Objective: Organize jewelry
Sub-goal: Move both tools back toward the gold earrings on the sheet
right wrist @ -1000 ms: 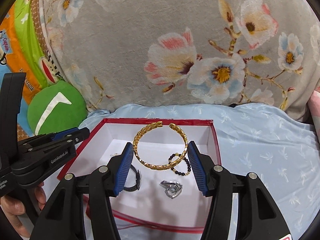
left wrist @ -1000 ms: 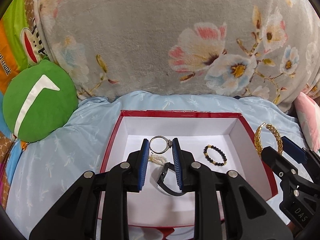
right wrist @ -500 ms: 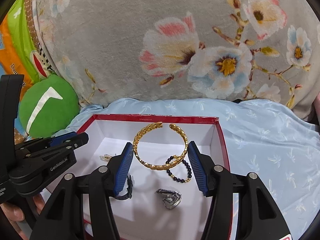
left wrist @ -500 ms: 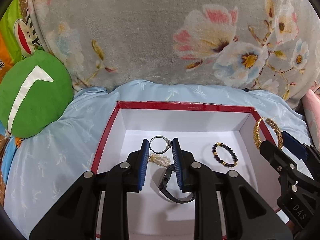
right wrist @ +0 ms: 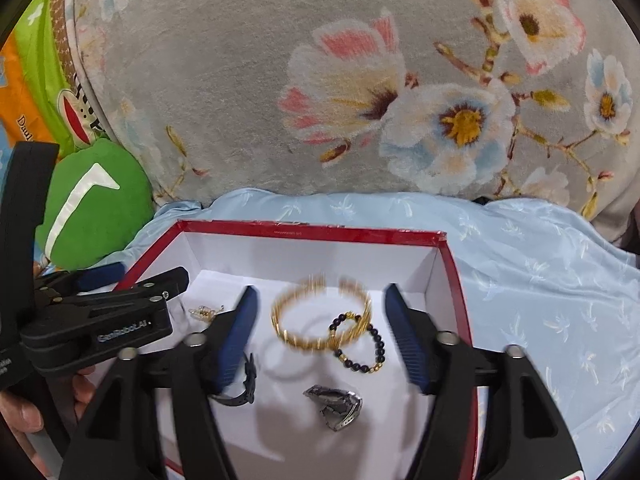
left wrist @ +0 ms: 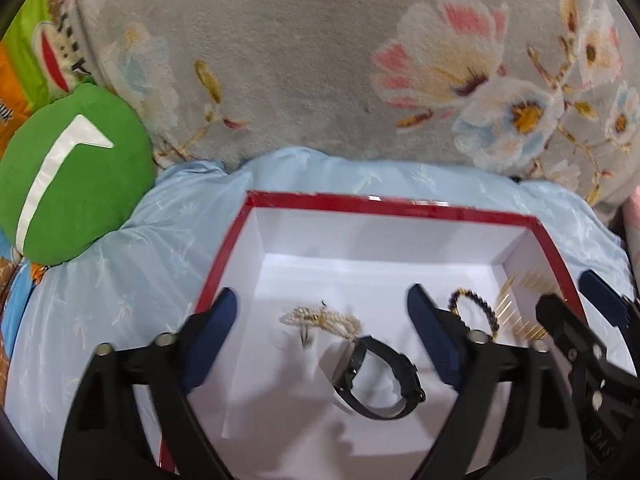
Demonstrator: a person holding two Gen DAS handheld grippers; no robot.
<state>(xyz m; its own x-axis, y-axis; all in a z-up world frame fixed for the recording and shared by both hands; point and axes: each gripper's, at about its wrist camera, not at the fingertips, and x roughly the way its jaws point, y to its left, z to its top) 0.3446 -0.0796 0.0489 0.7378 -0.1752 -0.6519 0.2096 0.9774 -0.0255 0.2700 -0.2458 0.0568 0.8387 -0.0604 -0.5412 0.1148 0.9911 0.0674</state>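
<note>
While the gold bangle (right wrist: 320, 322) was pinched between the right tongs (right wrist: 320, 336) a moment ago, their jaws have just been opening and now stand spread, with the blurred bangle loose between the pads, overlapping the black beaded bracelet (right wrist: 362, 346) on the floor of the red box (right wrist: 312, 229). Nearer the camera than those lies a crumpled metal watch band (right wrist: 334, 406). The left tongs (left wrist: 322, 326) have likewise just been opening: the ring they gripped earlier is out of their pads, which are now wide apart, and a blurred small piece sits beside the pearl strand (left wrist: 320, 320) between them. A black watch (left wrist: 378, 380) lies just inside their right pad. On the left tongs' body, seen from the right camera, the lettering reads "GenRobot.AI". Beyond the box are a pale blue sheet (right wrist: 540, 248), a floral blanket (right wrist: 280, 80) and a green cushion (left wrist: 72, 176).
</note>
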